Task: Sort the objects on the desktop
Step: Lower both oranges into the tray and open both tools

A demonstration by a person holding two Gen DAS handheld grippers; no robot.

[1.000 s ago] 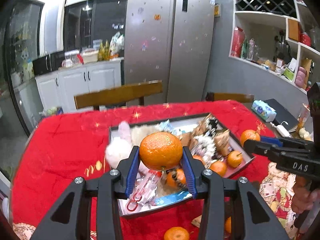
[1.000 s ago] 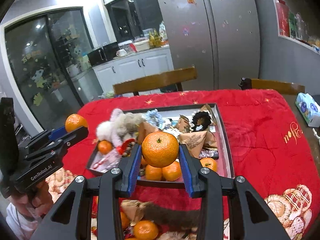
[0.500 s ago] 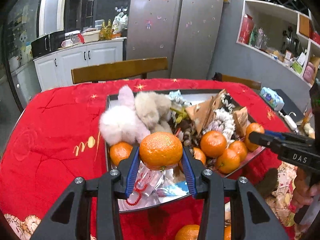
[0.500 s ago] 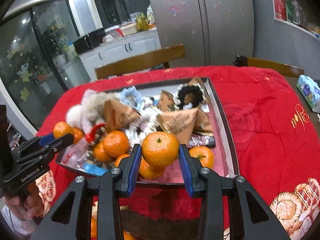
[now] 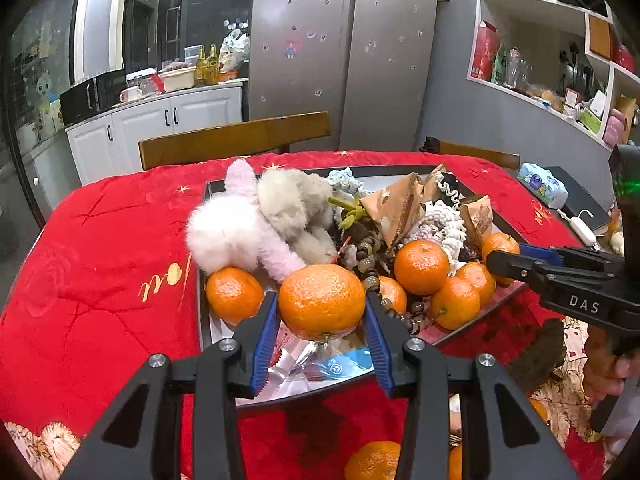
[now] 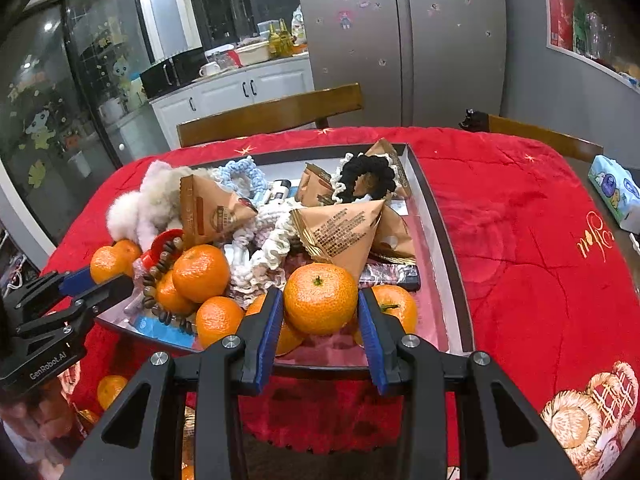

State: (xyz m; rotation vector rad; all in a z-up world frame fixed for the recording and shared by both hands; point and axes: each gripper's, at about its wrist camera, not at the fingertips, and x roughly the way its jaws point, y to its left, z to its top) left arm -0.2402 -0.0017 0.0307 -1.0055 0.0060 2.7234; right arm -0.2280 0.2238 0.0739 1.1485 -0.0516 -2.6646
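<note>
Behind the worktop stand a steel fridge, white cabinets and a wooden chair back; a red quilted cloth covers the worktop itself.

From your left wrist view, your left gripper has its jaws closed on a tangerine, the blue pads pressing both sides. That fruit hangs over the near edge of a shallow tray lying on the cloth. Inside the tray you can see a white plush toy beside a grey one, brown paper packets, a string of wooden beads and several loose tangerines. Your right gripper reaches in from the right side, with an orange fruit just behind its tip. Two more tangerines lie on the cloth at the bottom edge.

From your right wrist view, your right gripper grips a second tangerine between its pads, stem end up, above the tray's near right corner. A brown triangular packet lies just behind it, a black scrunchie farther back. Your left gripper shows at the left with its fruit. A tissue pack sits at the far right, off the cloth.
</note>
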